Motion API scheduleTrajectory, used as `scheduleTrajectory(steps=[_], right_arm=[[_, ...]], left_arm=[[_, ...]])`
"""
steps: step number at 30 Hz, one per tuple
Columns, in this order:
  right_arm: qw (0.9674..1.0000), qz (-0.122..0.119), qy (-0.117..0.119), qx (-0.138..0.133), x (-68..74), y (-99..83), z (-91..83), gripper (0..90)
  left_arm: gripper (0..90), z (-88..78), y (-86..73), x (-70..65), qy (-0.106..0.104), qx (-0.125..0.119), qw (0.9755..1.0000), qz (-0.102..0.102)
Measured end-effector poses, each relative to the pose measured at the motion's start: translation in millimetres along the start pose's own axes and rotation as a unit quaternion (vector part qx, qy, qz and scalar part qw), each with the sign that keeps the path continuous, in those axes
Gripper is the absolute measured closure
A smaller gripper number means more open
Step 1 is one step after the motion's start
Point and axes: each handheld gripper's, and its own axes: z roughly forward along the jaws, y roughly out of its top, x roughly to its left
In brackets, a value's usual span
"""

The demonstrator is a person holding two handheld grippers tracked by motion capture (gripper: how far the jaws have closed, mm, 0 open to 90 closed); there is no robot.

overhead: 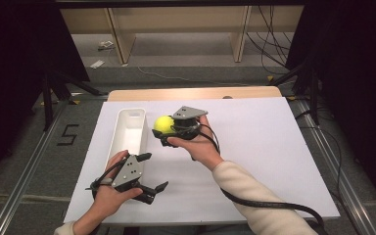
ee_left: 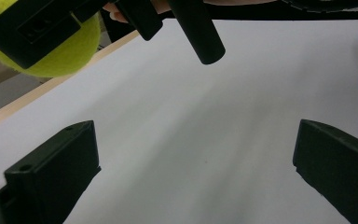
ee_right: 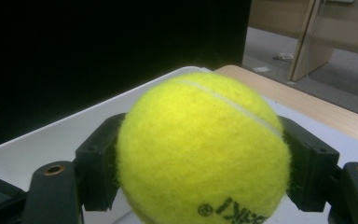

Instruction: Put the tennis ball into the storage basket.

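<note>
Yellow tennis ball (ee_right: 205, 149), partly printed "®", sits clamped in right hand-held gripper (overhead: 169, 131); left hand-held gripper (overhead: 152, 171) gapes wide.

A fuzzy yellow-green tennis ball (overhead: 164, 124) sat clamped between the two black jaws of the right hand-held gripper (overhead: 162, 132), which pressed against its opposite sides. It was held up off the white tabletop (overhead: 254, 147), just beside the right-hand wall of a long white plastic bin (overhead: 127, 128), near the bin's far end. In the right gripper view, a pale curved seam crossed the ball's top, and black printed lettering showed low on its near face.
</note>
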Motion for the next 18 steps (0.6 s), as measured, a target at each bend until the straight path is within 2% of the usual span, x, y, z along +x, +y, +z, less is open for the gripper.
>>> scheduleTrajectory(steps=[10,18], right_arm=[[0.9999,-0.003,0.011,0.002,6.1,3.3,8.5,26.5],[0.9999,-0.002,0.010,0.000,6.0,4.5,10.4,26.5]], left_arm=[[0.0,-0.7,0.4,0.0,0.000,-0.001,1.0000,0.000],[0.0,-0.5,0.5,-0.1,0.000,-0.002,1.0000,0.000]])
